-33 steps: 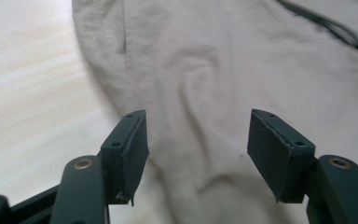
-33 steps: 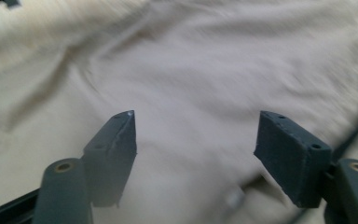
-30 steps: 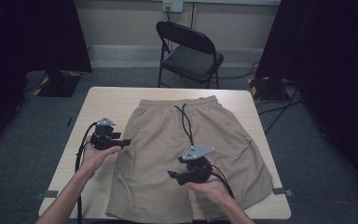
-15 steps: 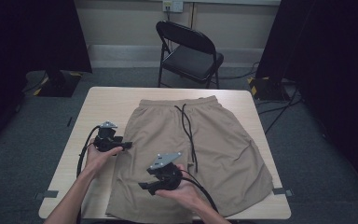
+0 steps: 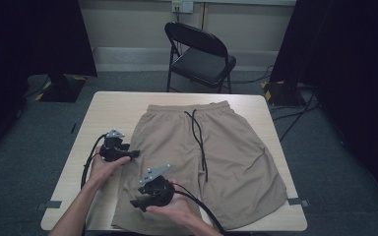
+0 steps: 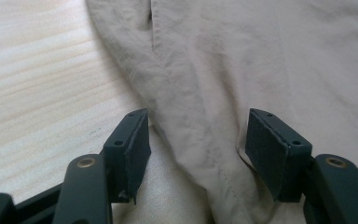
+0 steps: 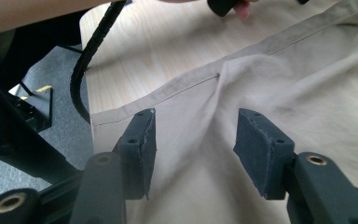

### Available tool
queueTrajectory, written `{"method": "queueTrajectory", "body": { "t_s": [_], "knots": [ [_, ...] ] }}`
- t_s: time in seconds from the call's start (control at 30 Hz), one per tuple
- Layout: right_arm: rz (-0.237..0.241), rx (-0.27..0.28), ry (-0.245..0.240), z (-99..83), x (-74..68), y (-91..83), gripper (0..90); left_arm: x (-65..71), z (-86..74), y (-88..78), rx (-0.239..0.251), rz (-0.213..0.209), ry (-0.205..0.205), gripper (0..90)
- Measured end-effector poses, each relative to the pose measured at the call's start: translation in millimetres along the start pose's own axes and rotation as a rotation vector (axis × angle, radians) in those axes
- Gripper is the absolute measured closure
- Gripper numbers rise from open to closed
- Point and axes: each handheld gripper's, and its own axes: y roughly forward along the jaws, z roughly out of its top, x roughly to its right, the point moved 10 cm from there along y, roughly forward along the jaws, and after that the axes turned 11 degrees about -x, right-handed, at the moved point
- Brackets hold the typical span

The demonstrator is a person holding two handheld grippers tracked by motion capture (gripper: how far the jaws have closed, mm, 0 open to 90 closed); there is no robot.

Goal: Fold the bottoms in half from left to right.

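Khaki shorts (image 5: 211, 162) flat on the surface (image 5: 113, 110), both claws at the left leg.

Shorts lie spread over the middle of the surface, waistband toward the far edge, black drawstring (image 5: 199, 140) trailing down the front, hems at the near edge. Left claw (image 5: 134, 154) sits at the left side seam of the shorts near the surface's left edge; in the left gripper view its jaws stand open astride a raised fold (image 6: 200, 140) of cloth, pads not pressing it. Right claw (image 5: 137, 201) hovers low over the left leg close to the near edge; its jaws have just been closing, yet in the right gripper view they remain apart, with the hem (image 7: 177, 88) ahead and cloth between them ungripped.
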Motion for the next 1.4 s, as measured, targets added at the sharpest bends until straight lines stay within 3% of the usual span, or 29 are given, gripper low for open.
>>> {"method": "queueTrajectory", "body": {
  "t_s": [0.1, 0.2, 0.33, 0.4, 0.47, 0.57, 0.67, 0.8, 0.9, 1.03, 1.07, 1.1, 1.27, 1.33, 1.4],
  "knots": [
    [0.004, -0.003, -0.001, 3.5, -4.6, 5.8, 45.2, 3.1, 0.7, 3.0, -0.011, 0.051, 0.045, 38.1],
    [0.010, -0.001, -0.004, 7.4, -8.8, 11.0, 45.3, 4.8, 0.9, 4.3, -0.020, 0.072, 0.058, 37.1],
    [0.052, -0.015, -0.027, 14.7, -29.4, 24.3, 51.1, 5.3, 0.6, 4.7, -0.027, 0.078, 0.071, 35.0],
    [0.053, -0.021, -0.016, 17.1, -35.7, 26.4, 51.1, 5.5, 0.9, 4.9, -0.022, 0.075, 0.068, 35.0],
    [0.049, -0.017, -0.041, 20.2, -41.1, 28.7, 51.0, 5.4, 0.8, 4.9, -0.022, 0.075, 0.070, 35.0],
    [0.032, -0.027, -0.037, 21.9, -40.3, 35.0, 49.7, 5.3, 0.6, 4.8, -0.025, 0.078, 0.075, 35.0],
    [0.008, -0.053, -0.009, 19.3, -32.3, 51.1, 42.9, 5.6, 0.7, 4.9, -0.020, 0.071, 0.070, 35.0],
    [-0.005, -0.050, 0.011, 18.5, -29.3, 60.3, 37.1, 5.7, 0.8, 4.9, -0.016, 0.067, 0.068, 34.9],
    [-0.019, -0.028, 0.026, 21.2, -29.2, 63.7, 38.1, 5.1, 0.4, 4.6, -0.023, 0.071, 0.080, 35.0],
    [-0.046, -0.017, 0.030, 23.5, -27.5, 66.0, 44.6, 5.3, 0.4, 4.8, -0.023, 0.077, 0.077, 34.9],
    [-0.068, -0.023, 0.011, 23.8, -25.2, 66.2, 50.9, 5.4, 0.4, 4.9, -0.024, 0.079, 0.079, 35.0],
    [-0.068, -0.023, 0.011, 23.8, -25.2, 66.2, 50.9, 5.4, 0.6, 5.0, -0.023, 0.080, 0.079, 35.0],
    [-0.178, -0.036, -0.087, 21.1, -25.0, 66.6, 61.1, 5.5, 0.4, 4.9, -0.020, 0.077, 0.076, 34.9],
    [-0.188, -0.036, -0.101, 20.8, -24.8, 66.5, 62.0, 5.6, 0.5, 4.9, -0.019, 0.076, 0.075, 34.9],
    [-0.195, -0.036, -0.090, 18.8, -21.0, 63.3, 71.0, 5.6, 0.5, 4.9, -0.019, 0.075, 0.074, 34.9]
  ]
}}
